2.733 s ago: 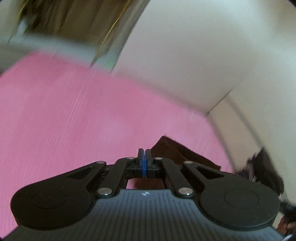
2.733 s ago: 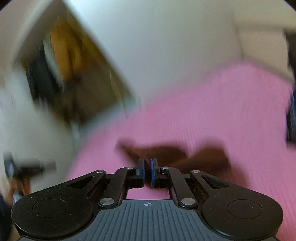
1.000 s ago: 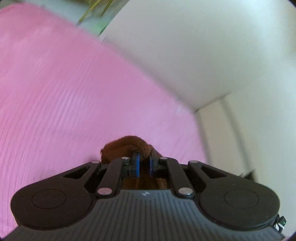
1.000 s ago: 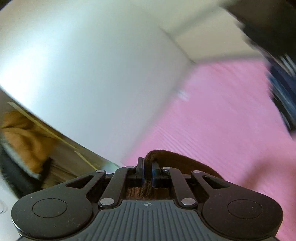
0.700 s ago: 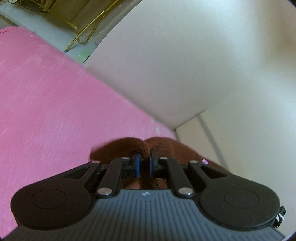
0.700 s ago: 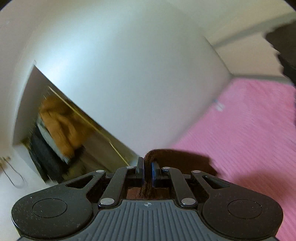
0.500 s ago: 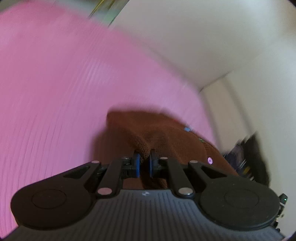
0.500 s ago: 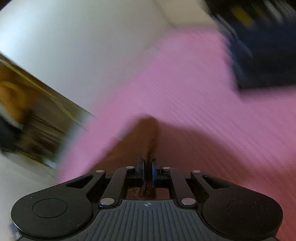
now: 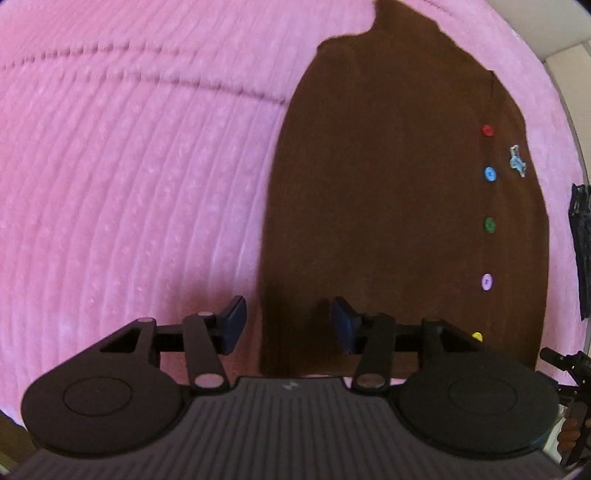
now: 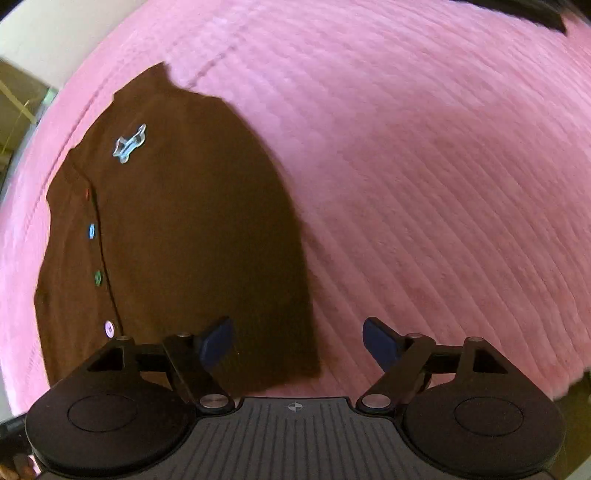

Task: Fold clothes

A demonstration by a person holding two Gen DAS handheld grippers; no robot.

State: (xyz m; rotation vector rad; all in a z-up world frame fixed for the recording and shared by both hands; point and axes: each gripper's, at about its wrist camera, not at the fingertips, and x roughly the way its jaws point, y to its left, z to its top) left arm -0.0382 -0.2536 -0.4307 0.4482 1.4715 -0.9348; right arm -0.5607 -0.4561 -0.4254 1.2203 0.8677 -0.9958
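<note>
A brown knit cardigan (image 9: 388,192) lies spread flat on the pink bed cover (image 9: 129,166). It has a row of coloured buttons (image 9: 488,225) and a small blue star badge (image 9: 517,161). My left gripper (image 9: 286,325) is open and empty, hovering over the cardigan's near left corner. In the right wrist view the cardigan (image 10: 184,229) lies at the left. My right gripper (image 10: 299,341) is open and empty over its near right corner, on the pink cover (image 10: 424,184).
A dark garment (image 9: 580,251) lies at the right edge of the bed in the left wrist view. Another dark item (image 10: 524,11) sits at the far edge in the right wrist view. A white wall (image 10: 55,40) borders the bed.
Both grippers held the cardigan up, swung it down onto the bed and let go. Both jaws have opened and the cardigan now lies flat.
</note>
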